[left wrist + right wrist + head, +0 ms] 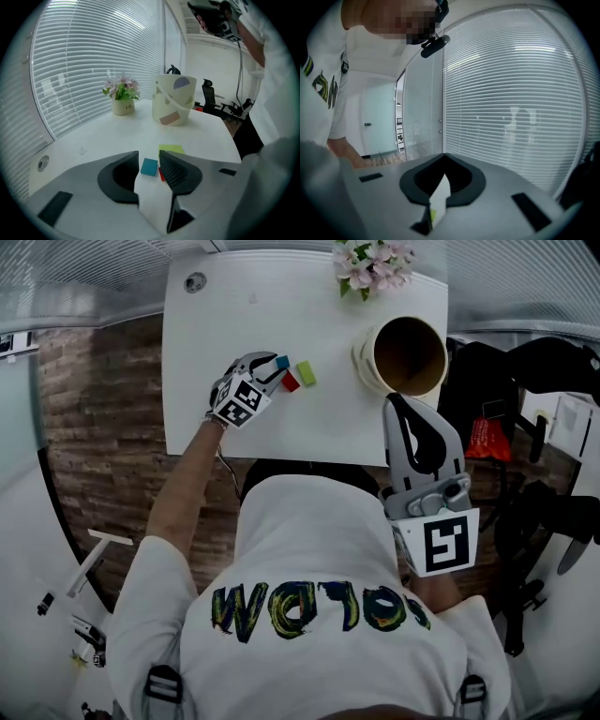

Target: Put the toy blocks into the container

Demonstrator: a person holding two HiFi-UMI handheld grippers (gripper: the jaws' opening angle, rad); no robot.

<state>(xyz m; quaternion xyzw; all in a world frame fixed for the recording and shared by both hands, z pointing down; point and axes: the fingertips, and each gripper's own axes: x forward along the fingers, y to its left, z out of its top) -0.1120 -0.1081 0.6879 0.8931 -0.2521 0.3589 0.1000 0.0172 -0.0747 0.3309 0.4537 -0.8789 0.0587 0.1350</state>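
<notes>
I'm holding the left claw (pixel 149 157) open over the desk (pixel 234 315), jaws framing the blue block (pixel 149 167); the red block (pixel 291 382) and green block (pixel 306 373) are lying just beside it. Further right the container (pixel 370 360) is standing, and my right claw (pixel 443 157) is hanging closed near it.

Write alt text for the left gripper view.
The left gripper holds its jaws apart above a white table, a blue block showing in the gap. A red block peeks from behind one jaw, a green block lies beyond, and a cream container and potted flowers stand farther back.
</notes>
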